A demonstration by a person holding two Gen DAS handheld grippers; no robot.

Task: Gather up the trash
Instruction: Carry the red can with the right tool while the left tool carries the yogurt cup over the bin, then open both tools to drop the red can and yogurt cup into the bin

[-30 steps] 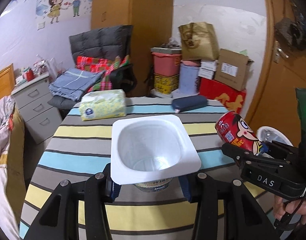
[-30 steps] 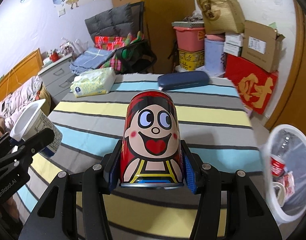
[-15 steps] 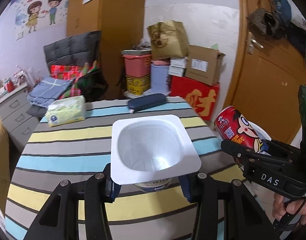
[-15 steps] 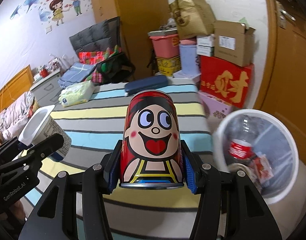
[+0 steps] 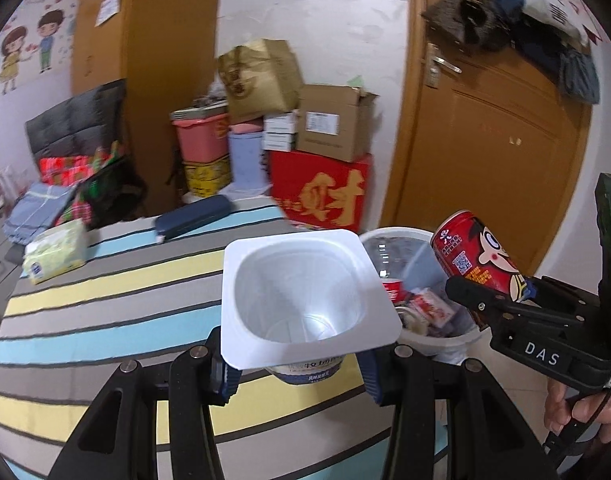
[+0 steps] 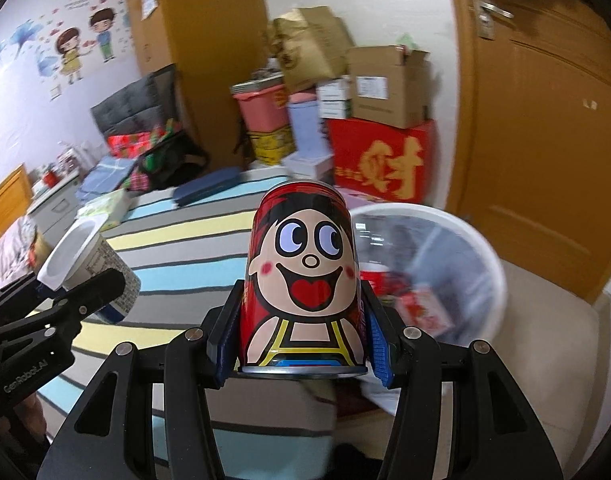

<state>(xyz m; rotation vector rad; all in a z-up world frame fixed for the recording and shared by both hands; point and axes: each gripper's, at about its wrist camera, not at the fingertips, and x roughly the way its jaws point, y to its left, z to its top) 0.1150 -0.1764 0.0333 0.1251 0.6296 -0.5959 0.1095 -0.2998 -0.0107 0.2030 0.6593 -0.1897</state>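
Each camera sits just behind its own claw, looking forward and downward along the fingers. The left view has the white bin point(image 5: 401, 236) ahead to the right; the right view has it close on the right. Both share the striped table point(image 5: 105, 300), bin and red box point(image 6: 381, 160).

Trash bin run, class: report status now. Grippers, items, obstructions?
Left gripper jaws shut on yogurt cup. Right gripper jaws shut on red can. White trash bin just ahead, already part-filled. Nothing blocking.
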